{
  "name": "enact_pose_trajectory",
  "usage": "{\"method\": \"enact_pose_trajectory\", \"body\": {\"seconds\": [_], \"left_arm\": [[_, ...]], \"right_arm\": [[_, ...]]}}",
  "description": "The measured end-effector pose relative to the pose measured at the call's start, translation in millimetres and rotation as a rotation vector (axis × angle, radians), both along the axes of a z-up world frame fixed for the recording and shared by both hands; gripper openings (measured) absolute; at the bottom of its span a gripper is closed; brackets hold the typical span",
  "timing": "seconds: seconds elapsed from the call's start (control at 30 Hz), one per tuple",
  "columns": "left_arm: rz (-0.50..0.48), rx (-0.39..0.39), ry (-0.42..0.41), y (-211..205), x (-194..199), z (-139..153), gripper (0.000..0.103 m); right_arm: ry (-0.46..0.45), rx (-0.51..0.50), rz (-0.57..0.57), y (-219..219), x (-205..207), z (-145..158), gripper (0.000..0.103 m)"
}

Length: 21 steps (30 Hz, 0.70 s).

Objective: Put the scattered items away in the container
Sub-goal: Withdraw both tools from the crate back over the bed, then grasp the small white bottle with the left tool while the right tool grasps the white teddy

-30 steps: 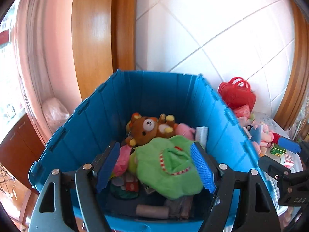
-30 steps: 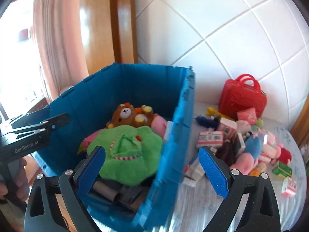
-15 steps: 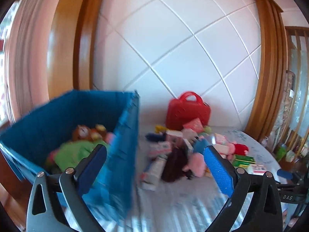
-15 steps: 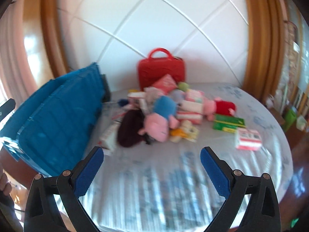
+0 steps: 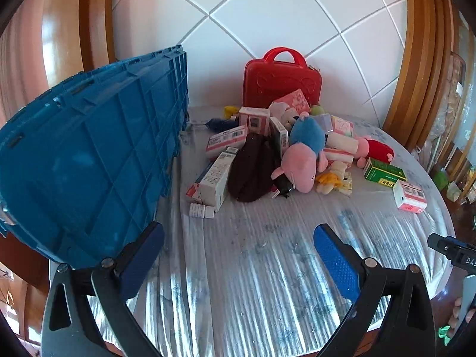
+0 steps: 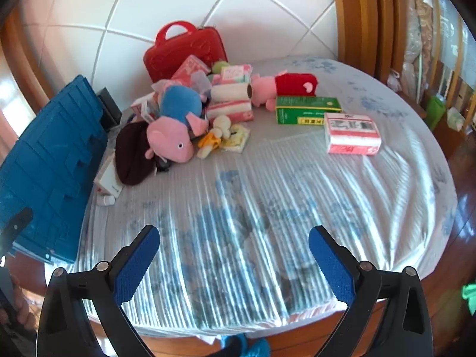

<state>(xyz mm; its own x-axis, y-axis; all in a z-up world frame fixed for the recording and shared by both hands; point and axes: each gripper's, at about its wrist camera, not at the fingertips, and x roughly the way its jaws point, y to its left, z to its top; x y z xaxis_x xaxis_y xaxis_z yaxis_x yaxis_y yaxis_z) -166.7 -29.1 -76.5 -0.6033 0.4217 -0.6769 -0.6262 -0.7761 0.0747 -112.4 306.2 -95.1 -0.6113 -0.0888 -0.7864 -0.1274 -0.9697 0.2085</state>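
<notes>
A blue plastic crate (image 5: 89,154) stands at the table's left; it also shows in the right wrist view (image 6: 50,160), and its inside is hidden. A heap of scattered items lies at the back: a pink and blue pig plush (image 5: 300,154) (image 6: 175,125), a dark brown pouch (image 5: 253,169), several medicine boxes, a red case (image 5: 282,83) (image 6: 184,50), a green box (image 6: 308,110) and a pink and white box (image 6: 352,134). My left gripper (image 5: 238,255) is open and empty over the near table. My right gripper (image 6: 235,258) is open and empty, also well short of the heap.
The round table (image 6: 267,208) wears a shiny striped plastic cover. A white tiled wall (image 5: 267,23) is behind, with wooden frames on both sides. A small white bottle (image 5: 202,210) lies by the crate. The right gripper's tip (image 5: 452,250) shows at the left view's right edge.
Both grippers swung right and drew back from over the crate to face the heap on the table. The crate's contents have gone out of view. Both stayed open.
</notes>
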Motion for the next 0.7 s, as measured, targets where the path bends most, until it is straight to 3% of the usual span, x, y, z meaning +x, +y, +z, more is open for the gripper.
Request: {"method": "enact_pose_trajectory", "body": {"seconds": [0.3,0.43,0.57,0.63,0.7], "left_arm": [[0.003,-0.060,-0.114,24.7,-65.7,-69.9,0.102],[0.031,-0.098,-0.162,33.4,-90.6,-107.0,0.102],[0.067,-0.167,-0.110,46.5,-108.8,-138.9,0.102],[0.101,-0.210,-0.037,54.6,-112.5,-147.6,0.102],[0.079,-0.230,-0.012,64.3,-115.5,-153.4,0.102]], "right_arm": [[-0.085,0.002,0.028,-25.4,-58.5,-35.6,0.102],[-0.155,-0.017,0.043,-32.5,-77.8,-65.3,0.102],[-0.222,-0.020,0.083,-38.0,-100.3,-94.8,0.102],[-0.246,-0.025,0.108,-40.0,-113.9,-108.5,0.102],[-0.265,-0.024,0.136,-43.3,-130.1,-121.6,0.102]]}}
